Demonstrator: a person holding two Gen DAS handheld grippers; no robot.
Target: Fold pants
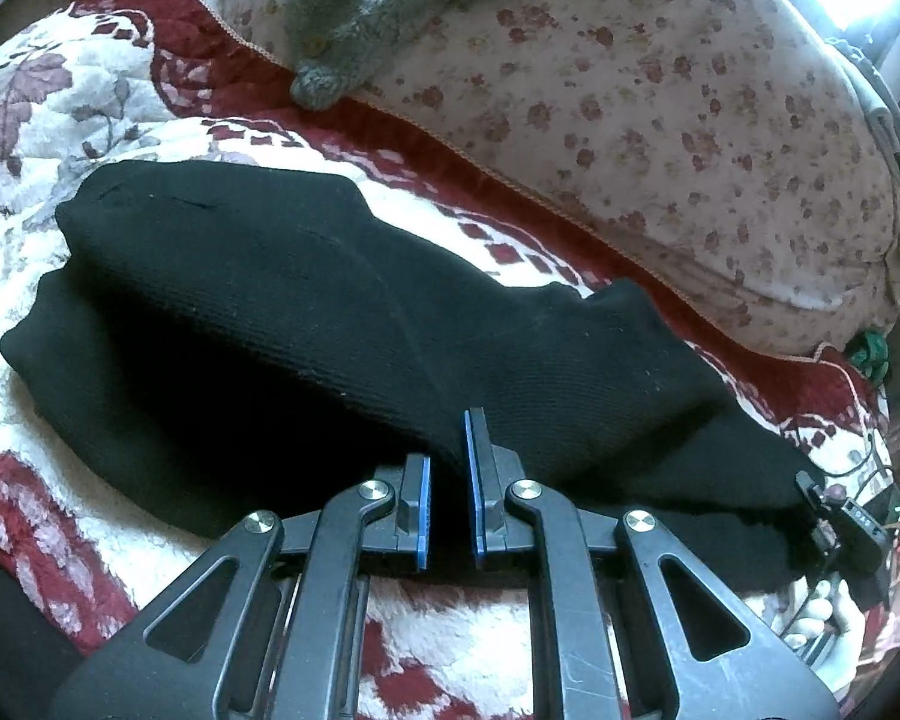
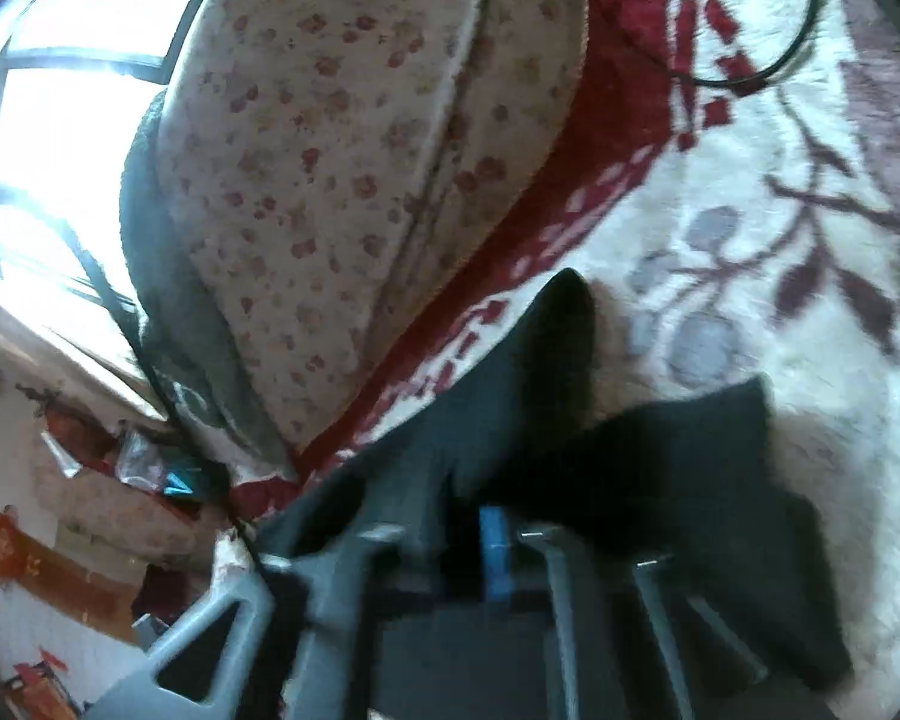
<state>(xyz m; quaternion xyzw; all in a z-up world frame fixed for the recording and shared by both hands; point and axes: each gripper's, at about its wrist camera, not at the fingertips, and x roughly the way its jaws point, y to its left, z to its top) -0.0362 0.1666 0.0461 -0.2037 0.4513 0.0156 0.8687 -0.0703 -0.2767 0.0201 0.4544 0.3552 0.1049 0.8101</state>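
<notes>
The black pants point(image 1: 282, 312) lie folded over on a red and white fleece blanket point(image 1: 90, 96). My left gripper point(image 1: 448, 468) sits at their near edge, its blue pads nearly closed on a fold of the black fabric. My right gripper shows at the far right of the left wrist view point(image 1: 834, 516), gripping the other end of the pants. In the blurred right wrist view, my right gripper point(image 2: 450, 540) has black pants fabric point(image 2: 630, 468) draped between and over its fingers.
A floral pillow point(image 1: 660, 138) with a grey knit garment point(image 1: 354, 24) on it lies behind the pants. A bright window point(image 2: 48, 108) is at the left of the right wrist view. A black cable point(image 2: 798, 42) loops on the blanket. Clutter sits beside the bed point(image 2: 138, 468).
</notes>
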